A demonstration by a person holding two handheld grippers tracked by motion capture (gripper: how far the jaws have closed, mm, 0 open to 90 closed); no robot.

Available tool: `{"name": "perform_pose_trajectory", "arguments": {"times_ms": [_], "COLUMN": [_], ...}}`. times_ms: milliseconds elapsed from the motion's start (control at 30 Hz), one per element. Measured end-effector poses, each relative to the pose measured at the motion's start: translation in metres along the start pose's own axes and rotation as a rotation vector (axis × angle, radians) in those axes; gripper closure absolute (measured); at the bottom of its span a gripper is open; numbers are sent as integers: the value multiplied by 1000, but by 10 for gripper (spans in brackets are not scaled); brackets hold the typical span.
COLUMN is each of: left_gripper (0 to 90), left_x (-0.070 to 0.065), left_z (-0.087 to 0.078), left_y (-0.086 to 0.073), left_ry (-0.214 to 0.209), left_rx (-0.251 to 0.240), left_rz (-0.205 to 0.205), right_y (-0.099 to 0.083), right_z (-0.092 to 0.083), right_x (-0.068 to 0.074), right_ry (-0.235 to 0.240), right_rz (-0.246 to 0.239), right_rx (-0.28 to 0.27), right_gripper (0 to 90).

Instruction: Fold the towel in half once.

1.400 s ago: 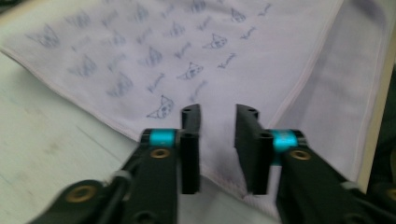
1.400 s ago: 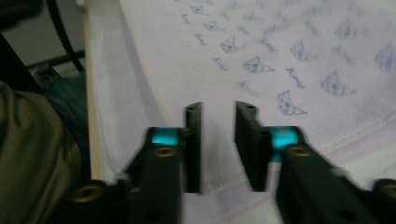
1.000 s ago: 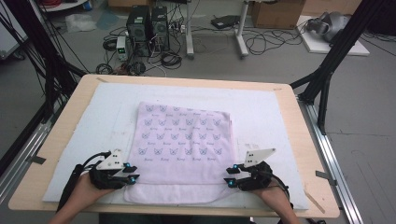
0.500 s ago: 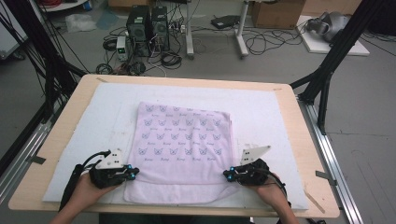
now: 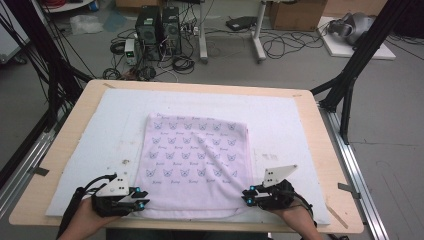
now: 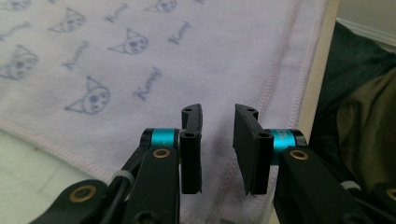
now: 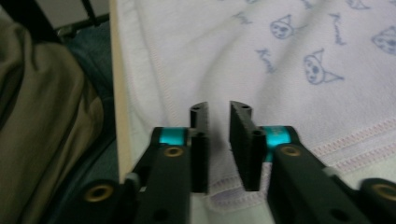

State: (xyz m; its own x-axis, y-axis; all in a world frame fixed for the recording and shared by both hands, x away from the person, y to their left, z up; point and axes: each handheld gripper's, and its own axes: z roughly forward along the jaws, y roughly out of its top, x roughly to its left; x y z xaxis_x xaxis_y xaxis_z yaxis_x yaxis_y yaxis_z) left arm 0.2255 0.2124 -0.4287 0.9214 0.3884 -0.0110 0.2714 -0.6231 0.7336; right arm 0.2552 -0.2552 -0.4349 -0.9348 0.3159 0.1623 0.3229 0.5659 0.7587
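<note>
A pale lilac towel [image 5: 195, 160] printed with blue cat faces lies flat on the white mat [image 5: 100, 130], its near hem bulging toward the front edge. My left gripper [image 5: 144, 202] rests at the towel's near left corner and my right gripper [image 5: 247, 195] at its near right corner, each held in a hand. In the left gripper view the jaws [image 6: 217, 112] stand narrowly open over the towel's hem [image 6: 116, 70], with no cloth pinched between them. The right gripper [image 7: 218, 108] looks the same above the towel [image 7: 303, 70]. Both pairs of jaws have just been opening.
The mat covers a wooden table [image 5: 320, 150] framed by black struts [image 5: 350, 85]. Computer towers [image 5: 157, 27] and cables sit on the floor beyond the far edge. The person's clothing [image 7: 46, 116] is close against the table's front edge.
Both grippers have drawn back a little toward the table's near edge. The towel's near hem now curves outward between them.
</note>
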Motion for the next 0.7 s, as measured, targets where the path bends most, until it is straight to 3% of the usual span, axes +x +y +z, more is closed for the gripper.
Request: {"name": "perform_pose_trajectory", "arguments": {"times_ms": [167,400,467,567,700], "left_gripper": [729,691,686,685,679], "left_x": [0,1,3,5,9], "left_z": [7,2,0,-2,1], "left_y": [-3,-8,-9,-8,-8], "left_ry": [-13,3,18,27,30], "left_rx": [14,4,-4,-18,-16], "left_rz": [-13,-33,-44,-54,-60], "right_y": [-5,-17,-19,-21,-20], "right_z": [5,-10,-16,-24,-18], "right_x": [-2,18,20,13,3], "right_ry": [36,70,49,-39,-120], "right_rz": [19,16,26,44,33], "right_rx": [25,25,9,-5,43], "right_gripper": [678,653,695,756,783]}}
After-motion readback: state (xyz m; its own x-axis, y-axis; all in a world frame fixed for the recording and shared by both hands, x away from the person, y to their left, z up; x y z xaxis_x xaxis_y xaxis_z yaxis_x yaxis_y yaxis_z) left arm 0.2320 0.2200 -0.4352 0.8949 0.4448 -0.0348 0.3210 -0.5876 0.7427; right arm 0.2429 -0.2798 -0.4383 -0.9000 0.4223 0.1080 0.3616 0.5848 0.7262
